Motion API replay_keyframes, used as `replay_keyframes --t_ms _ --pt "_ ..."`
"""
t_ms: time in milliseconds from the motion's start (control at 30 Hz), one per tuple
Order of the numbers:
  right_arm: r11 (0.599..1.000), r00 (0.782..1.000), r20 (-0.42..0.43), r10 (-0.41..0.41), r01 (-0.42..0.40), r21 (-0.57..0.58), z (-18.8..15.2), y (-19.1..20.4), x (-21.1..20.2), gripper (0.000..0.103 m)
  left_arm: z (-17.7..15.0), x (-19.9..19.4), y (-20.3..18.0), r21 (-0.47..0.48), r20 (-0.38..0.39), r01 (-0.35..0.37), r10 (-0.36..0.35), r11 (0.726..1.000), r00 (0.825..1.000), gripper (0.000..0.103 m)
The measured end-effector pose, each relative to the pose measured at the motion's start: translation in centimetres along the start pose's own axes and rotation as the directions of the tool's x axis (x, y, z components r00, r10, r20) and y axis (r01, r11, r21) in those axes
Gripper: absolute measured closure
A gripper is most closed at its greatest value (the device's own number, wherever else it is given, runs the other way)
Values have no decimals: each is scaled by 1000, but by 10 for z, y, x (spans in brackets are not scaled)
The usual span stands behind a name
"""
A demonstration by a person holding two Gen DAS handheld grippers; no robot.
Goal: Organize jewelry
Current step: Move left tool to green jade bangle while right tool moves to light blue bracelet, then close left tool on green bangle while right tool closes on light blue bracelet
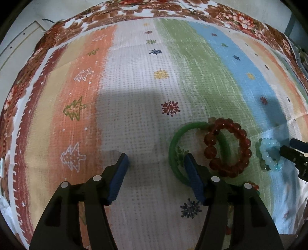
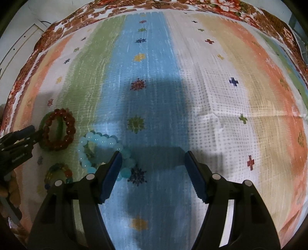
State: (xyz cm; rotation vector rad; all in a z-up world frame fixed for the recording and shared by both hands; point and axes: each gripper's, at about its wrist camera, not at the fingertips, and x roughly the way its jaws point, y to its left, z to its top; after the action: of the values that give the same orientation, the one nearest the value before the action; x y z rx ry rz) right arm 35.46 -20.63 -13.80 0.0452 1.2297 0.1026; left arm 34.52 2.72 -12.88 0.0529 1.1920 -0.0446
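Note:
A green bangle (image 1: 174, 146) lies on the striped mat with a red beaded bracelet (image 1: 208, 152) resting across its right side. My left gripper (image 1: 156, 156) hangs open just above the mat; only bare mat lies between its fingers, and its right fingertip overlaps the bangle's left arc. A light blue beaded bracelet (image 2: 100, 139) lies to the right of that pair. My right gripper (image 2: 153, 154) is open over the blue stripe, its left finger covering the blue bracelet's right part. A small multicoloured bracelet (image 2: 57, 171) lies nearer the front. The red bracelet (image 2: 69, 123) shows in the right wrist view too.
The striped mat (image 1: 134, 86) with snowflake and tree prints lies on a floral cloth (image 1: 173, 9). A hand (image 2: 11, 188) holds the left gripper (image 2: 33, 133) at the right wrist view's left edge. The right gripper (image 1: 288, 147) shows at the left wrist view's right edge.

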Motion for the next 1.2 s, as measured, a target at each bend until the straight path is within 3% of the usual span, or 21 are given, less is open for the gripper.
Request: replay_keyframes --t_ms 400,633,833,900,1000,1100,1200 --pt "999 1000 1 -27 27 -26 -2 5 6 36 1 3 0 13 5 -7 7 1000 1000 44" --pt "1000 1000 -6 7 -7 -3 1 3 4 34 1 3 0 16 5 -10 10 1000 1000 45" --pt "999 1000 -7 -25 25 -37 1 8 9 35 0 3 -2 19 8 -4 4 1000 1000 58" --pt "998 999 -3 -45 45 -45 1 10 9 40 0 2 -4 27 8 -2 2 1000 1000 72" --pt "997 999 -4 -44 44 -58 1 11 7 60 0 1 -3 23 2 -1 1 1000 1000 95" --pt "997 999 -8 -34 34 -69 -1 13 6 85 0 1 0 6 -5 6 -6 1000 1000 96" --pt "997 1000 -10 -28 27 -78 -2 14 5 90 0 -1 2 -7 -10 9 -10 1000 1000 96"
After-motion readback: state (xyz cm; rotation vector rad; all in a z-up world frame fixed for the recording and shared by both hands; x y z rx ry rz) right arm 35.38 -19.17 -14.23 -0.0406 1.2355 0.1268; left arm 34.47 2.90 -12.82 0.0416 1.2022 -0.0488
